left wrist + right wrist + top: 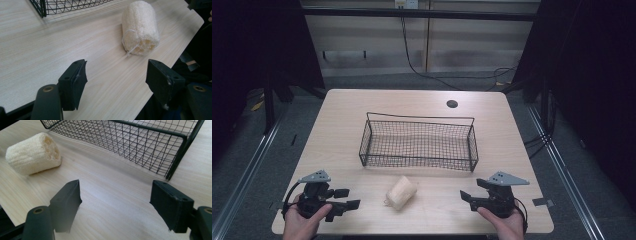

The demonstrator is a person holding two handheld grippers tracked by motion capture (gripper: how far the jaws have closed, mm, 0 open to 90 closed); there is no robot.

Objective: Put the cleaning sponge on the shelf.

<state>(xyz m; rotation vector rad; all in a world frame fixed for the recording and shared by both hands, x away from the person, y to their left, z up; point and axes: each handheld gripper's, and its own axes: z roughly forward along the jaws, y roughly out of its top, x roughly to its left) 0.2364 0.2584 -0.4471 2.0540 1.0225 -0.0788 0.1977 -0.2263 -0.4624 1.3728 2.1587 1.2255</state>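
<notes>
Between my two grippers, near the table's [337, 107] front edge, lies the loofah [401, 192] on its side, apart from both. Behind it at twelve o'clock stands the wire basket [371, 140], probably empty. My left gripper [346, 199] and right gripper [468, 198] gape wide, holding nothing. I judge the reach comes next: close in across open wood, mindful of that edge.

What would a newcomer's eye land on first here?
First the pale loofah sponge, lying on its side at the table's near edge between the two open hand-held grippers, left and right. Next, the black wire basket just behind it at mid-table, with nothing in it.
</notes>
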